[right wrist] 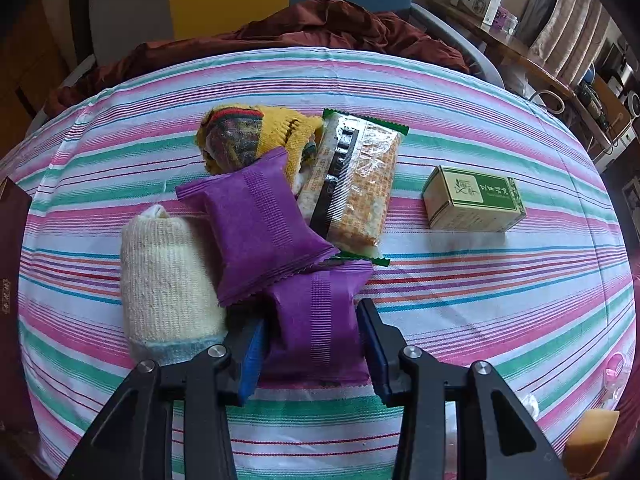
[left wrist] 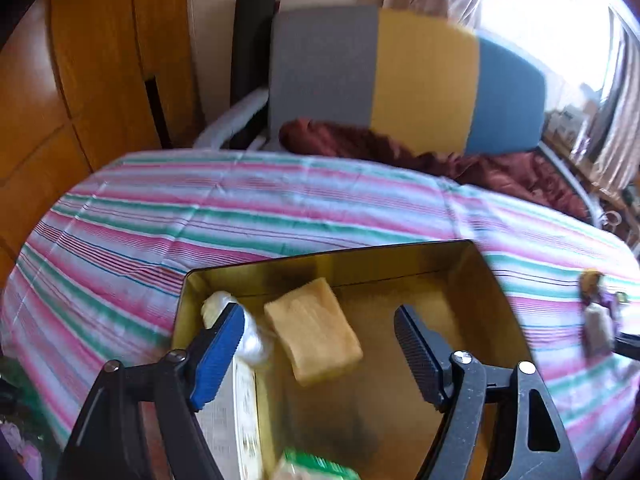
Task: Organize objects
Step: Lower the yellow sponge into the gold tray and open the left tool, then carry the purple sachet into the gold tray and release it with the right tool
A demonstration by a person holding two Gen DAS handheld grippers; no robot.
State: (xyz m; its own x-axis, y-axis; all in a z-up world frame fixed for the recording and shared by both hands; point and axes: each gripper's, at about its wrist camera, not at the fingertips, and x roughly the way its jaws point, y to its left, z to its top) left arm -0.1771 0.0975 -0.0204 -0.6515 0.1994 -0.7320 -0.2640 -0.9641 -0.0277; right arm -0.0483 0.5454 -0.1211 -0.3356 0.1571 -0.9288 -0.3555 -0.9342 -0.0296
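Left tongs [left wrist: 320, 344]: ribbed pads, one blue, one black; spread wide with nothing gripped, poised over the open tin.
Tin [left wrist: 400, 258]: rectangular metal box, glossy gold inside with a dark rim, sitting on the striped cloth.
Tin contents: a yellow sponge-like block [left wrist: 314, 330] with a soft, fine-ribbed face lies loose between the pads, touching neither; a crinkled clear-wrapped item [left wrist: 252, 336] sits at the left wall; a flat white printed pack [left wrist: 236, 420] leans along the near left side; a blurred green pack [left wrist: 316, 466] shows at the near edge.
Right tongs [right wrist: 316, 344]: blue-padded, clenched on the near purple packet, pads pressing its two sides.
Near purple packet [right wrist: 320, 320]: matte pillow-shaped wrapper with a ribbed seam band, resting on the cloth.
Second purple packet [right wrist: 260, 224]: same wrapper with zigzag ends, just beyond, overlapping the near one's far edge.
Cream roll [right wrist: 168, 280]: coarse woven cloth, cylindrical, to the left, touching the second packet.
Snack bar [right wrist: 356, 184]: long clear wrapper with green zigzag ends and grainy orange contents, beyond and to the right.
Knit bundle [right wrist: 256, 136]: yellow chunky knit around a dark patterned piece, far left of the bar.
Green-and-cream box [right wrist: 472, 200]: small cardboard carton, well apart on the right.
Striped cloth [right wrist: 480, 300]: thin pink, green and white fabric, faintly creased.
Maroon blanket [right wrist: 320, 24]: rumpled, at the far end.
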